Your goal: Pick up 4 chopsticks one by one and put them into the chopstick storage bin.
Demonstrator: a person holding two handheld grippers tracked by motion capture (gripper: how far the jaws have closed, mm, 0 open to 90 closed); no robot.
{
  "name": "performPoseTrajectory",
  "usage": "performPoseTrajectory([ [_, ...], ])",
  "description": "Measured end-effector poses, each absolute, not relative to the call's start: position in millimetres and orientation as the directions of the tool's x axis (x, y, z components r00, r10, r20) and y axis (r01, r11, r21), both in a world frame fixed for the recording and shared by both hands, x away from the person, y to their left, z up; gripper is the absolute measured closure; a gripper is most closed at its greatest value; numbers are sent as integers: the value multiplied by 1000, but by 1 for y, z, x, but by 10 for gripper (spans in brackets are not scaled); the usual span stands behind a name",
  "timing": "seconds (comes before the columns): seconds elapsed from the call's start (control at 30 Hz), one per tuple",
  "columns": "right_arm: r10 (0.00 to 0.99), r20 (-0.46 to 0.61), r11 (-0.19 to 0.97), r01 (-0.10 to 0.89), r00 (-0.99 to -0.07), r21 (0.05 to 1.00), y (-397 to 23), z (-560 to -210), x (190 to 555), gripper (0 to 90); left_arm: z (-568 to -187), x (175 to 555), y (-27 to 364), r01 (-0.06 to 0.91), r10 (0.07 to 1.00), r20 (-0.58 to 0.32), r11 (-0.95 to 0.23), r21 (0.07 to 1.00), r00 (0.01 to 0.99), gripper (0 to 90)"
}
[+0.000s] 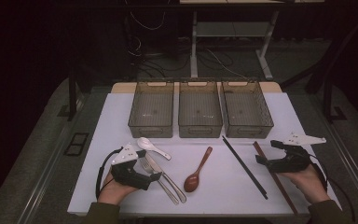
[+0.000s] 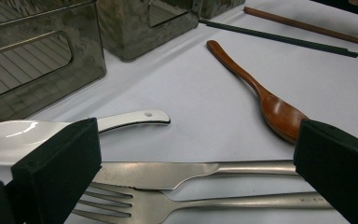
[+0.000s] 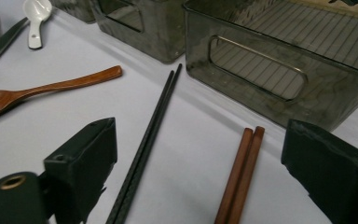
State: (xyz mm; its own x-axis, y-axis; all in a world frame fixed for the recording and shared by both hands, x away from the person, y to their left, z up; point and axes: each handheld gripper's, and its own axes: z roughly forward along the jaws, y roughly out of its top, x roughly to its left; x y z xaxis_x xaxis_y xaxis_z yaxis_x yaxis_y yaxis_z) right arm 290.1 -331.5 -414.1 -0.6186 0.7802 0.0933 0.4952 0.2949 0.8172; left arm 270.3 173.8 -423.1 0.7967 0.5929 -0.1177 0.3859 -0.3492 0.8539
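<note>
Jaws of both grippers stand released: left gripper (image 1: 145, 173) straddles the fork (image 2: 177, 205) and knife (image 2: 186, 171) crosswise, while right gripper (image 1: 272, 151) seemingly brackets the brown chopsticks (image 3: 240, 177) lengthwise.

Olive-green sleeves cover both forearms. Each black hand-held gripper, left (image 1: 154, 176) and right (image 1: 266, 151), carries a grey three-cornered plate, square black pads and a trailing black cable.

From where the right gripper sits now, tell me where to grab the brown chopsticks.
Probably grip the brown chopsticks mid-length, coming straight down with the right gripper jaws across the pair. They lie flat, side by side and touching, between the open jaws, clear of the black chopsticks.
</note>
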Motion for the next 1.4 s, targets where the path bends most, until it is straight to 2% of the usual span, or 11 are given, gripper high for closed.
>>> performPoseTrajectory([
  [0.53,800,90,316,543,-593,778,-328,-418,318,230,-423,270,175,381,601,-114,-339,860,791,0],
  [0.87,814,88,349,605,-574,715,-323,-427,344,459,-422,270,176,384,603,-117,-336,860,789,1],
  [1.4,843,90,347,665,-530,661,-325,-439,358,613,-422,270,177,381,600,-112,-343,858,792,10],
])
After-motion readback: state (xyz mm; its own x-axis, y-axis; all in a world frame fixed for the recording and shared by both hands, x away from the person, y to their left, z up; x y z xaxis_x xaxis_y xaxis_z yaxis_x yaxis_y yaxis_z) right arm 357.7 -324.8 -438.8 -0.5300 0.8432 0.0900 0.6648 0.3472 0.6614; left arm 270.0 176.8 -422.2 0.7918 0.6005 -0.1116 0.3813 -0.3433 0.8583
